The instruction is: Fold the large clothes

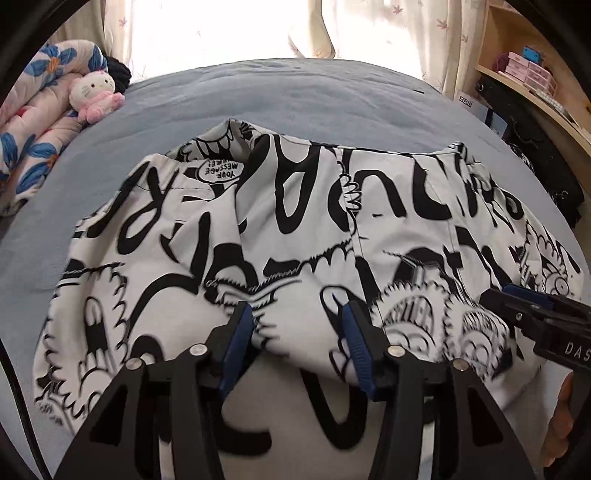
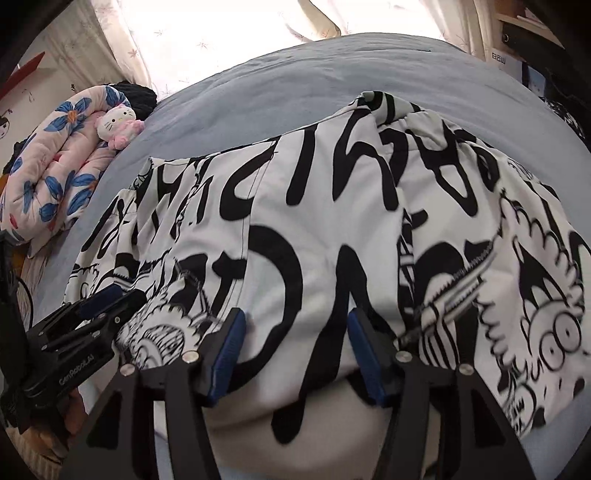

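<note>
A large white garment with black cartoon lettering (image 1: 295, 229) lies spread on the blue bed sheet (image 1: 295, 92); it also fills the right wrist view (image 2: 332, 221). My left gripper (image 1: 297, 314) is open, its blue pads over the garment's near edge with cloth between the fingers. My right gripper (image 2: 295, 317) is open in the same way over the near edge further right. The right gripper also shows at the right edge of the left wrist view (image 1: 517, 299); the left gripper shows at the left of the right wrist view (image 2: 107, 299).
A rolled floral quilt (image 1: 40, 122) and a Hello Kitty plush (image 1: 94, 96) lie at the bed's far left. Curtains (image 1: 258, 26) hang behind the bed. A wooden shelf with boxes (image 1: 528, 70) stands at the right.
</note>
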Motion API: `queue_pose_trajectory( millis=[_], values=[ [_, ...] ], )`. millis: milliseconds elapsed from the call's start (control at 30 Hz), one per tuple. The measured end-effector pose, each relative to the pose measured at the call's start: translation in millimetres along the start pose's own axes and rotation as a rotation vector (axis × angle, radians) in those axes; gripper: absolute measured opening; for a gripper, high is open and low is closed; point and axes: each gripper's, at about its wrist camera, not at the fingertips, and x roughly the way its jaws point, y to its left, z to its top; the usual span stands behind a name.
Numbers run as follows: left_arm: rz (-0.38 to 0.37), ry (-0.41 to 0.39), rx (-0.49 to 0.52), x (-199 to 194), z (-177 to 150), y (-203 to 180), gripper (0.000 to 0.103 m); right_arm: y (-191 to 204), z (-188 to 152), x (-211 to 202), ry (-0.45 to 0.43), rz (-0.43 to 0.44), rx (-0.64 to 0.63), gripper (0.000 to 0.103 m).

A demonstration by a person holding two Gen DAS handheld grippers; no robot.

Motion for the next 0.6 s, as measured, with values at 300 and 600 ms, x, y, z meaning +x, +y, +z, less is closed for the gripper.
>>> queue_pose_trajectory(
  millis=[300,600],
  values=[
    [-0.018,-0.02,-0.061,-62.5,-13.6,9.1,0.056,17.0,-26.4,-58.5,-0.017,-0.012,0.061,0.058],
    [-0.019,-0.089,-0.118,-146.5,-30.1,29.5,0.063,66.2,-49.8,-148.0,-0.122,0.014,-0.065,0.058]
  ],
)
